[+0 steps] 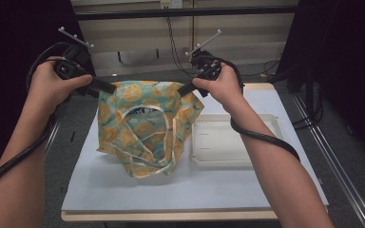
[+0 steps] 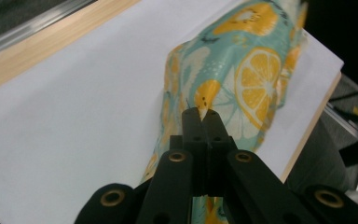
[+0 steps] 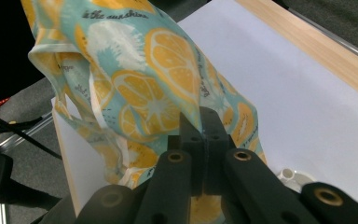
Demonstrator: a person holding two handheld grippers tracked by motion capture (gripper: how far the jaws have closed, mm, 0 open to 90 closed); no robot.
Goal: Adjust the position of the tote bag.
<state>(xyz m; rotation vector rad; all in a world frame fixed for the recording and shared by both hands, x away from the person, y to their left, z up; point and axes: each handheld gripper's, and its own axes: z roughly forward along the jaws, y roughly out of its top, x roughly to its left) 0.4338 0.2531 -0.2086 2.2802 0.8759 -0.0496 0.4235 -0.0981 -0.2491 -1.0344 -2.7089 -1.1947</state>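
Both forearms reach in from the near edge of the high view. Left gripper (image 1: 105,88) has its jaws pinched tight on the top left corner of the lemon-print bag (image 1: 145,128), and right gripper (image 1: 184,89) has its jaws clamped on the top right corner. Between them the bag hangs spread above the counter (image 1: 90,185), its lower end resting on the white surface. Just beside the bag, a white tray (image 1: 228,142) lies flat.
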